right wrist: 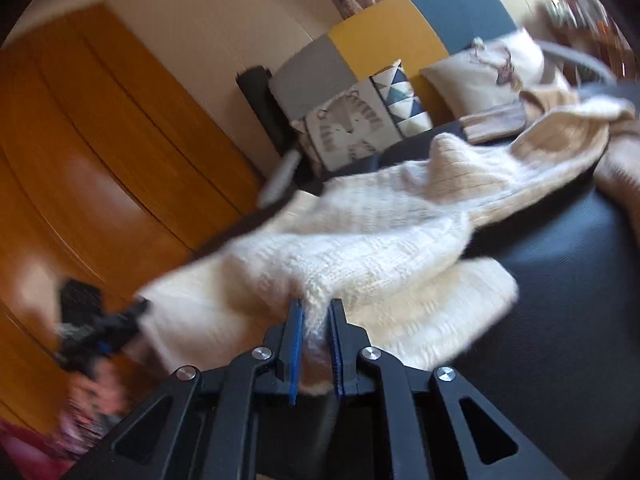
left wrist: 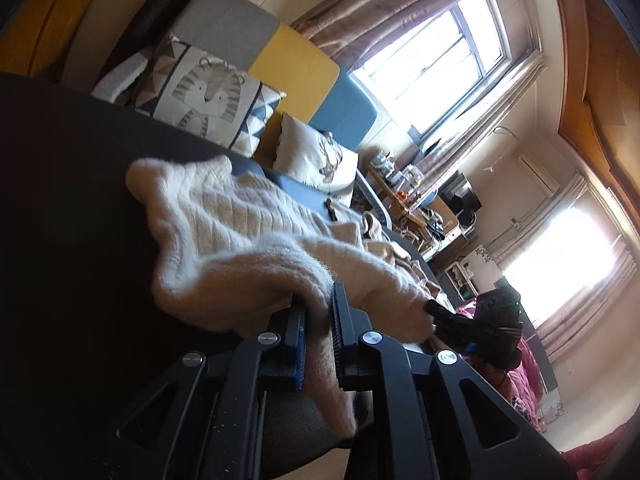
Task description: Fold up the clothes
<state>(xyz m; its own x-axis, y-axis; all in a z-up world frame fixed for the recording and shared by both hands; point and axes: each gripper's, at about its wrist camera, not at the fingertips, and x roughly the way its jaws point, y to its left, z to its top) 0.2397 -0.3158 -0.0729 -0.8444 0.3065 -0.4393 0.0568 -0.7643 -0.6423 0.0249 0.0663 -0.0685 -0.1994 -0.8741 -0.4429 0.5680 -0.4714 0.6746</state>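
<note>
A cream knitted sweater (left wrist: pixel 224 232) lies partly spread on a dark surface (left wrist: pixel 72 200). My left gripper (left wrist: pixel 318 308) is shut on a fold of the sweater's near edge, and the cloth hangs down between its fingers. In the right wrist view the same sweater (right wrist: pixel 360 248) is bunched and lifted, blurred by motion. My right gripper (right wrist: pixel 316 312) is shut on another part of its edge. The right gripper also shows in the left wrist view (left wrist: pixel 432 312), holding the sweater. The left gripper shows blurred at the left of the right wrist view (right wrist: pixel 136 312).
Patterned cushions (left wrist: pixel 208 96) and a white pillow (left wrist: pixel 316 160) lean against a grey, yellow and blue headboard (left wrist: pixel 296 64). More beige clothes (right wrist: pixel 624 168) lie at the far side. An orange wooden wardrobe (right wrist: pixel 100 160) stands beside the surface. A cluttered shelf (left wrist: pixel 404 188) stands by the window.
</note>
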